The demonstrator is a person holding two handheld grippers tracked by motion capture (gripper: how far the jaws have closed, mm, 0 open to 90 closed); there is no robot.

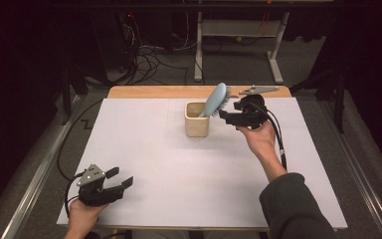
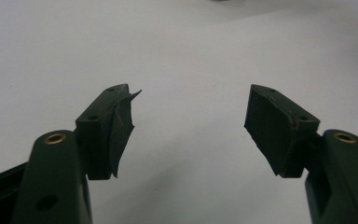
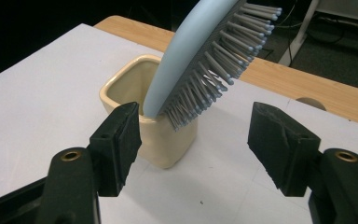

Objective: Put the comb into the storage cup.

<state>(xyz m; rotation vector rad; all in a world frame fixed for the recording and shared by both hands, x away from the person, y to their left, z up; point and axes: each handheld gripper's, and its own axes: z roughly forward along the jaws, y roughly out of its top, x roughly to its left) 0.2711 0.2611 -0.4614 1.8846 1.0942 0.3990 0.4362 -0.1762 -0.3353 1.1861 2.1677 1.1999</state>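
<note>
Left hand-held gripper (image 1: 120, 179) near surface (image 1: 179, 189) front edge, jaws apart, empty. Right hand-held gripper (image 1: 222, 115) jaws apart, empty, just right of cream cup (image 1: 197, 122) holding blue hairbrush (image 1: 215, 99).

The hairbrush (image 3: 205, 60) handle is hidden inside the cup (image 3: 168, 144).

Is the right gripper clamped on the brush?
No, in the right gripper view the jaws of the right gripper stand apart, short of the brush that leans in the cup.
</note>
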